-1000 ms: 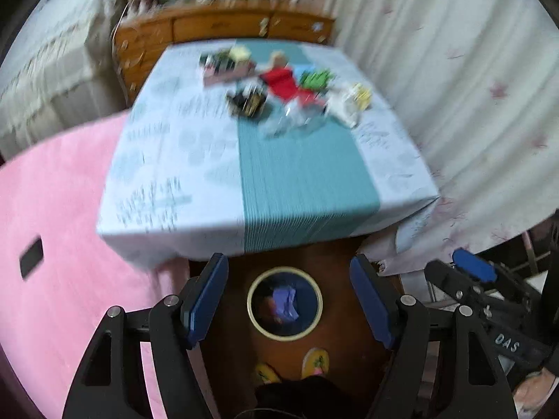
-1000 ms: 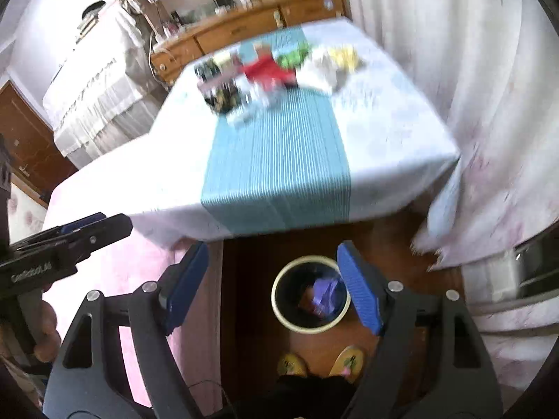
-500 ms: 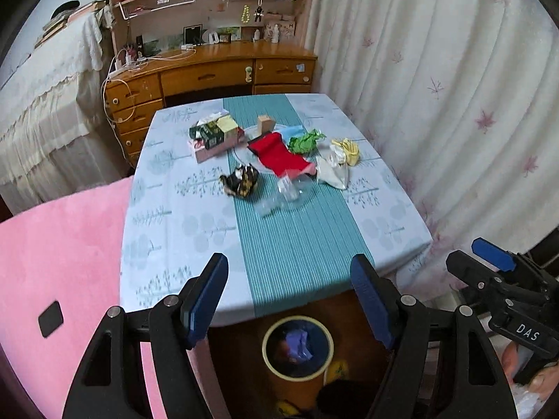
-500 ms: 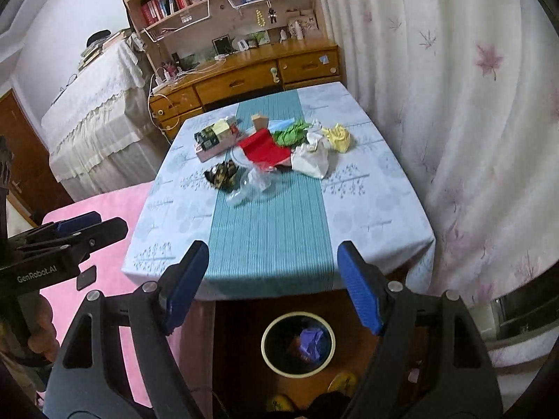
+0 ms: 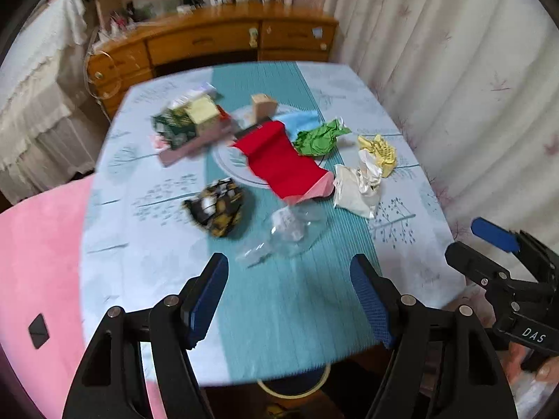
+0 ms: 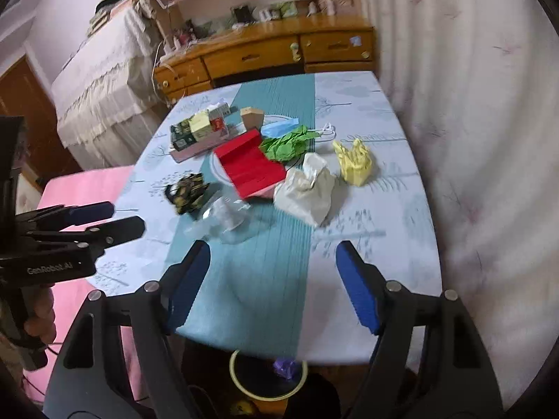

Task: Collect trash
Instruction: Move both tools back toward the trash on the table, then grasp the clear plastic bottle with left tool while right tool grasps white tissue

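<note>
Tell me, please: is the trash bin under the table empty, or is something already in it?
Not empty. In the right wrist view, the trash bin at the table's near edge holds a crumpled purple piece. The rest of its inside is hidden or dark.

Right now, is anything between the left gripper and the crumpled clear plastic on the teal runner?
Nothing visible. The left gripper hangs open over bare runner, and the clear plastic lies just beyond its fingers, with nothing between them.
</note>
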The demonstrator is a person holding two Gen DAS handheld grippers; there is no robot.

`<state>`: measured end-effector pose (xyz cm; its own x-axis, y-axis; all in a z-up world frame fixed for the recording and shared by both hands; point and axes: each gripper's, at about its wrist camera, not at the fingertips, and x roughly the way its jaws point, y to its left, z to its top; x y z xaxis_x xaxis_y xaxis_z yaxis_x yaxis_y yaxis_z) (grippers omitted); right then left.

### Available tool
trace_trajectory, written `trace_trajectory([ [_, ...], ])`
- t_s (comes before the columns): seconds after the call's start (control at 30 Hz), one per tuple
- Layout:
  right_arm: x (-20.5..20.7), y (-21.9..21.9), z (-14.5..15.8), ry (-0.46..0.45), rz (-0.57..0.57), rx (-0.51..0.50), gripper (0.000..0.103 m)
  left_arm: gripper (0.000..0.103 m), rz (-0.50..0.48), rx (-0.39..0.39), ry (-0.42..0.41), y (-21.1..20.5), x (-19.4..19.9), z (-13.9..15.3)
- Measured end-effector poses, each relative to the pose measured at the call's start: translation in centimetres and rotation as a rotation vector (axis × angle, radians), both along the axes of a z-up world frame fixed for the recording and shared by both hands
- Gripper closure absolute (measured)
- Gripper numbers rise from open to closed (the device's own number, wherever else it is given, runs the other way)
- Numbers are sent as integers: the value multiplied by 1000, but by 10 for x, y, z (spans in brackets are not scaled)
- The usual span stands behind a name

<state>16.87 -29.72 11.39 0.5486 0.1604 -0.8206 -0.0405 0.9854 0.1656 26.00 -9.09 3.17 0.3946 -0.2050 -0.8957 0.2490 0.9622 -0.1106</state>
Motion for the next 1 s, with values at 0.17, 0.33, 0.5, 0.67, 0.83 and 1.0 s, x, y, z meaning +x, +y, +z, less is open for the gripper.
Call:
trace_trajectory([
  [0.17, 67, -16, -47, 79, 81, -23, 32, 30, 48, 1, 84, -16, 58, -51],
  [0.33, 117, -17, -98, 147, 129, -49, 33, 30, 60, 18, 133, -24, 89, -87],
  [0.5, 150, -13, -127, 184, 147, -77, 36, 31, 60, 24, 179, -29, 106, -107],
  [0.67, 162, -11, -141, 201, 201, -47, 46, 32, 55, -4, 214, -28, 113, -118],
  [0.83, 162, -14, -143, 192, 245, -27, 53, 33, 52, -42, 252, -26, 118, -131],
  [1.0, 160, -23, -139, 206, 246, 24, 60, 33, 41, -71, 271, -25, 124, -136],
])
